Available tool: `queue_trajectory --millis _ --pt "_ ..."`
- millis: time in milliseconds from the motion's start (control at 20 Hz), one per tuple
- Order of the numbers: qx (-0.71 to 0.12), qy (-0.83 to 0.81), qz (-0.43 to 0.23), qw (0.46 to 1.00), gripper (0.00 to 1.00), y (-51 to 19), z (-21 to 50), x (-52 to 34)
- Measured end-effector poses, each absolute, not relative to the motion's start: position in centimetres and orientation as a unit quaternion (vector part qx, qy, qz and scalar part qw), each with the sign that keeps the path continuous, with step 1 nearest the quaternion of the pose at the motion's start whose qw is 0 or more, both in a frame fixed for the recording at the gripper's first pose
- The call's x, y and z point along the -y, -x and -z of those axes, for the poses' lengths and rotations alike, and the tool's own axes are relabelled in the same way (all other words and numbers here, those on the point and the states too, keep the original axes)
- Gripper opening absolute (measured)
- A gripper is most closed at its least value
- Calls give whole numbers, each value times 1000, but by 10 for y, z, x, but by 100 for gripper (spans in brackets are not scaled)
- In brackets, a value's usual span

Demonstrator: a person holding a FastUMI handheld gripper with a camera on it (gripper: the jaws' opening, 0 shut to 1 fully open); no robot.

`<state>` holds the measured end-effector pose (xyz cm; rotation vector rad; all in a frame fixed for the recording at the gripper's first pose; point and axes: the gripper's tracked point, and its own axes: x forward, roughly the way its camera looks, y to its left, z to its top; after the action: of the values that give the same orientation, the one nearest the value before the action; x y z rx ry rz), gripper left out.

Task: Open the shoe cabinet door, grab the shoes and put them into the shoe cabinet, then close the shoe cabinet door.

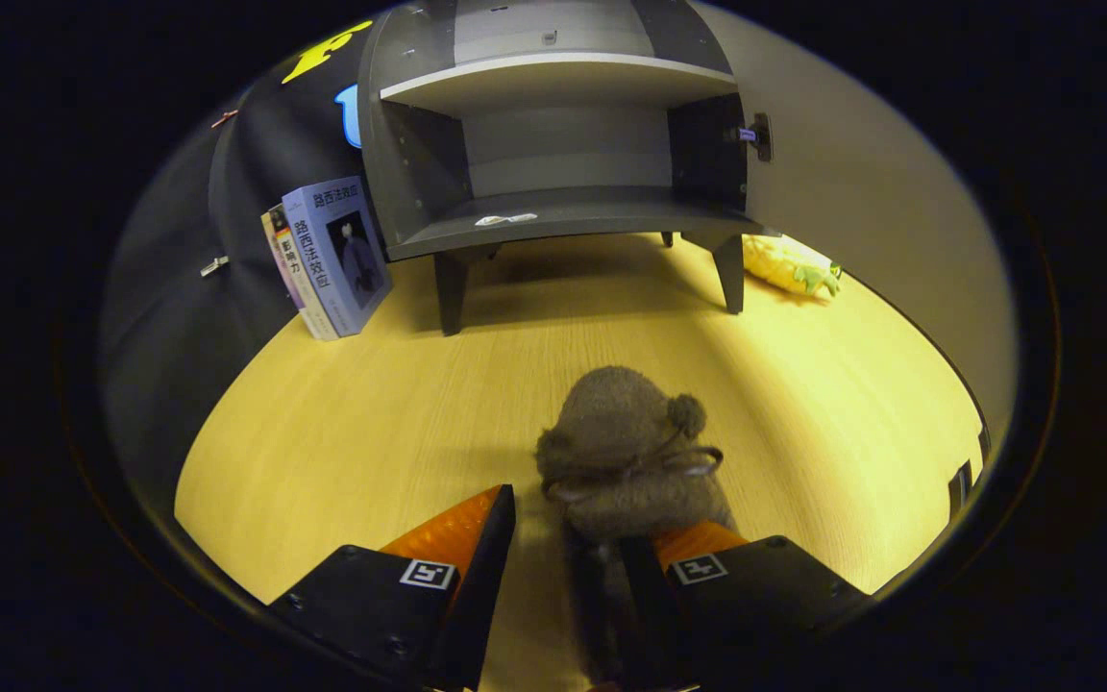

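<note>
A fuzzy grey-brown shoe (626, 452) with a pompom and a bow lies on the wooden floor, toe pointing toward the cabinet. My gripper (580, 514) is open around its heel end. The shoe lies against and over the right finger (707, 557), while a strip of floor shows between it and the left finger (467, 538). Beyond the shoe stands the dark grey shoe cabinet (419, 163) on short legs. Its pale door (861, 221) is swung wide open to the right, and the lower shelf (592, 216) and the upper shelf (553, 82) are both in sight.
A few books (332, 255) lean against the booth wall left of the cabinet. A yellow pineapple plush toy (789, 266) lies on the floor behind the cabinet's right leg, under the door. A small white scrap (505, 219) rests on the lower shelf.
</note>
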<state>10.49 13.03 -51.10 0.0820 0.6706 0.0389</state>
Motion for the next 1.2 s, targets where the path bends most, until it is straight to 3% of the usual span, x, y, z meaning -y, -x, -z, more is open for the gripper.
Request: queue_trajectory --millis 50,250,850,1200 --pt "-328 -36 -8 944 65 -107 511 -126" --pt "-328 -45 -6 944 14 -113 513 -126" --pt "-293 -60 -44 953 13 -108 332 -125" --pt "-233 -92 -52 967 13 -162 185 -120"
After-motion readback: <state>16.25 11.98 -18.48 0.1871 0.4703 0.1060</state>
